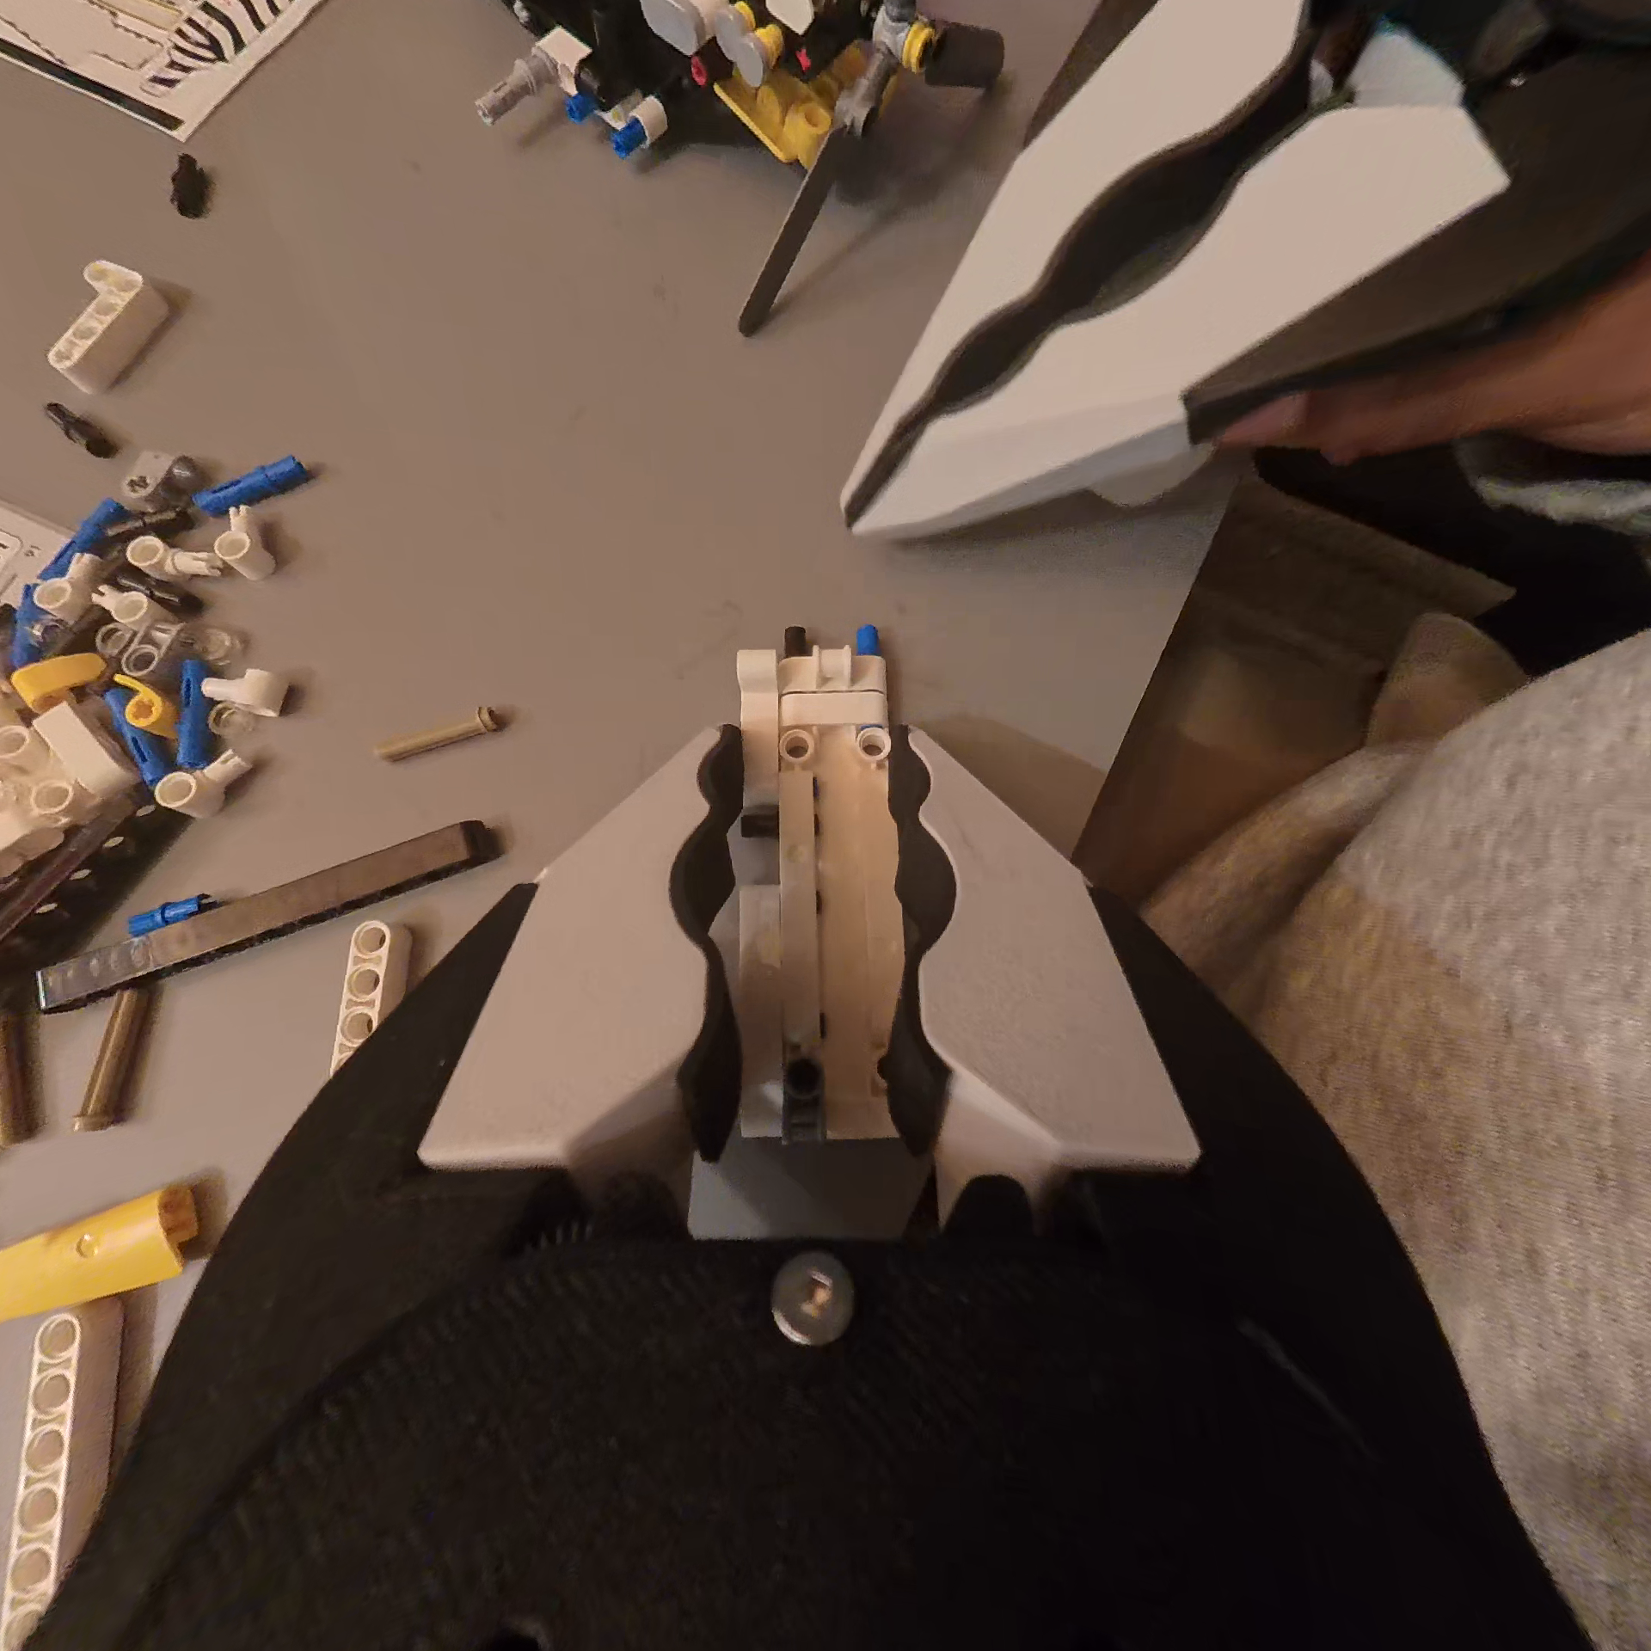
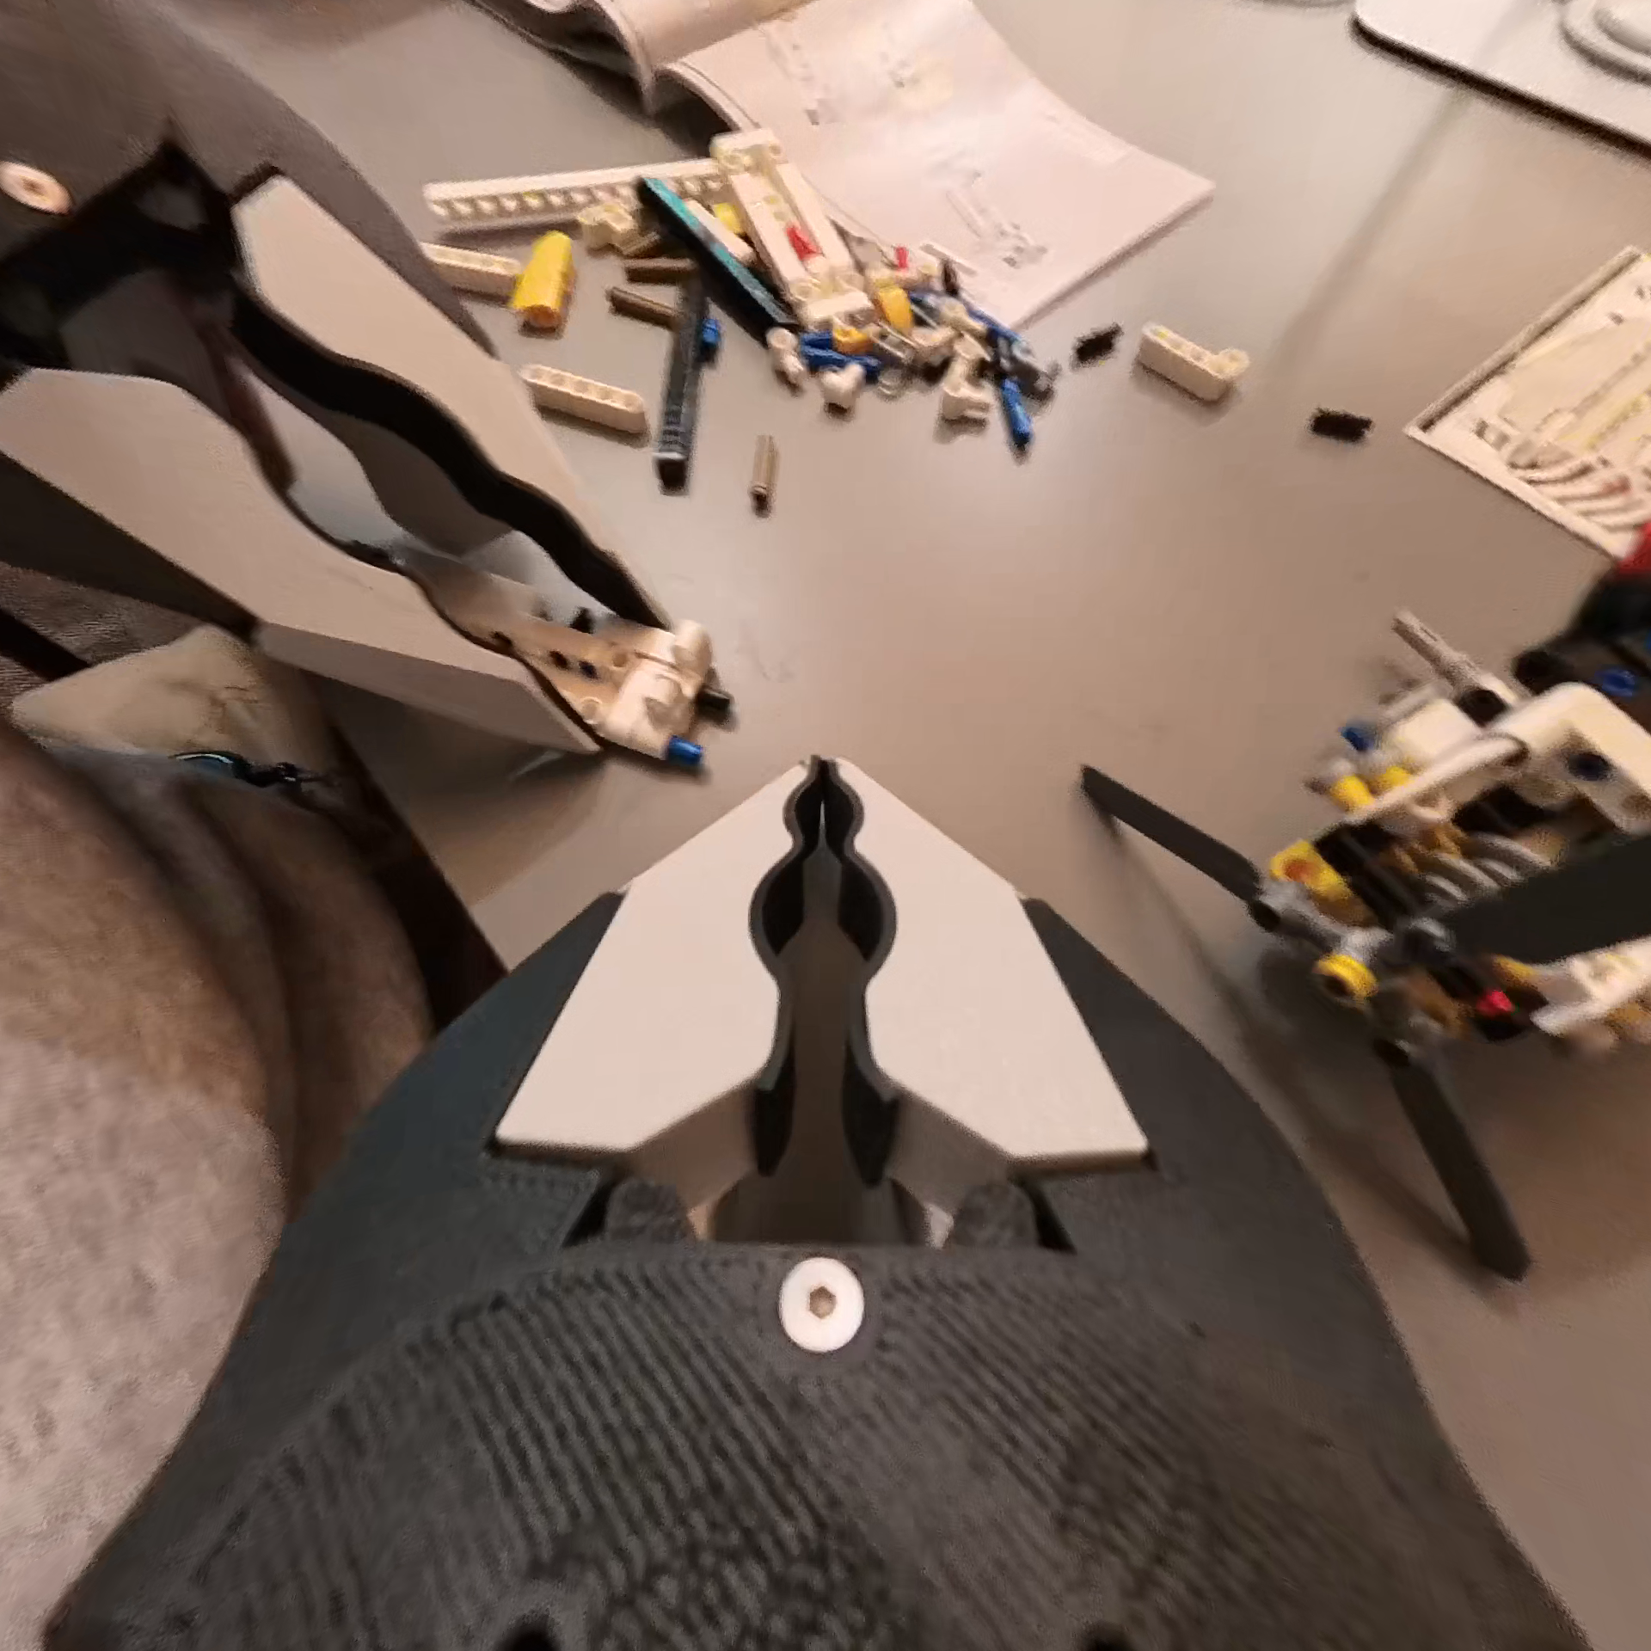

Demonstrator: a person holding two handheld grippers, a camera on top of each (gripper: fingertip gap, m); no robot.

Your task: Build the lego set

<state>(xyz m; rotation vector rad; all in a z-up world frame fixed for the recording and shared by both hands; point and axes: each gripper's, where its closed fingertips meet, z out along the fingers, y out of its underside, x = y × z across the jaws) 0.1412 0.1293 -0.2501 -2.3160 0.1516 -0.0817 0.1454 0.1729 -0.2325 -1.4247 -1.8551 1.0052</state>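
My left gripper (image 1: 817, 741) is shut on a white lego assembly (image 1: 826, 804) of beams, with a black pin and a blue pin sticking out of its front end, held over the grey table (image 1: 554, 447). It also shows in the right wrist view (image 2: 625, 661), at the left, still in the left gripper's fingers. My right gripper (image 2: 822, 773) is shut with nothing between its pads, above the table; it shows in the left wrist view (image 1: 858, 514) at the upper right. A larger black, white and yellow lego model (image 1: 759, 62) with black blades stands at the far side, and at the right of the right wrist view (image 2: 1465, 858).
A pile of loose blue, white, black and yellow lego parts (image 1: 125, 625) lies at the left, also in the right wrist view (image 2: 858, 304). Long black beam (image 1: 268, 911), tan pin (image 1: 442, 734), yellow part (image 1: 89, 1251). Instruction booklet (image 2: 938, 152) and sticker sheets (image 2: 1554, 429). A person's grey sleeve (image 1: 1429, 983) at right.
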